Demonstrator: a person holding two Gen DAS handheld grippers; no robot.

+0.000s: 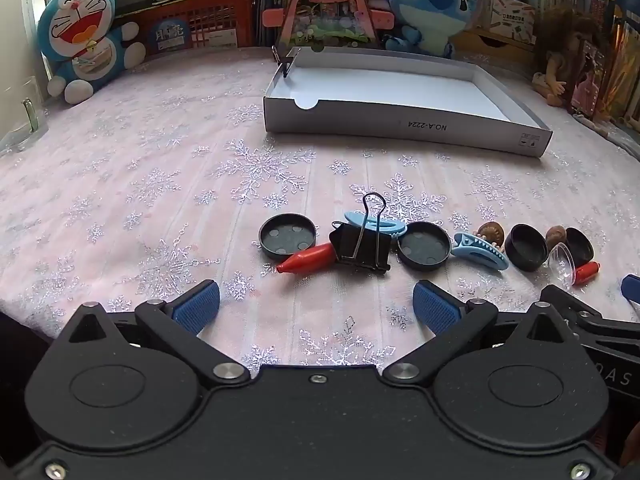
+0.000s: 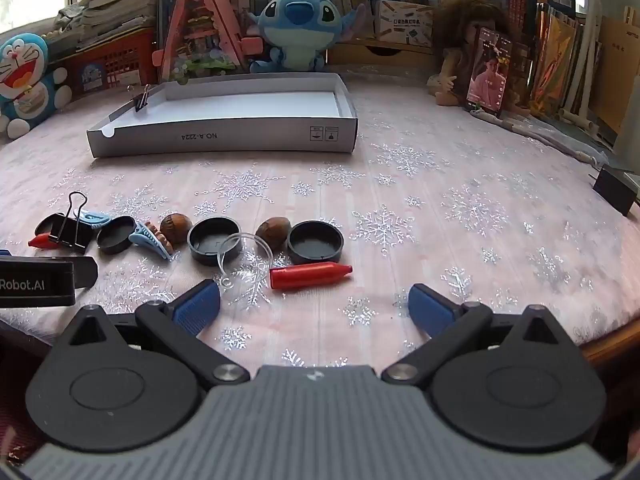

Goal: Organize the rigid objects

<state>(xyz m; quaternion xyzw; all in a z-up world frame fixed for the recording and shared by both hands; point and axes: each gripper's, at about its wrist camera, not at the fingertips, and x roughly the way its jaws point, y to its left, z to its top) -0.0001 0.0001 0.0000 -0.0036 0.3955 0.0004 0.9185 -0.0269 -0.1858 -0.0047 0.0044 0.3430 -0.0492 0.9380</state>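
A row of small objects lies on the snowflake tablecloth. In the left wrist view: a black lid, a red crayon, a large black binder clip, a blue hair clip, a second black lid and a blue claw clip. My left gripper is open and empty, just short of them. In the right wrist view: a red crayon, a clear round lid, two walnuts, black lids. My right gripper is open and empty, just behind the crayon.
A shallow white cardboard box stands behind the row, with a small binder clip on its left rim. Plush toys, a doll, books and a red crate line the back. A black block sits at the right.
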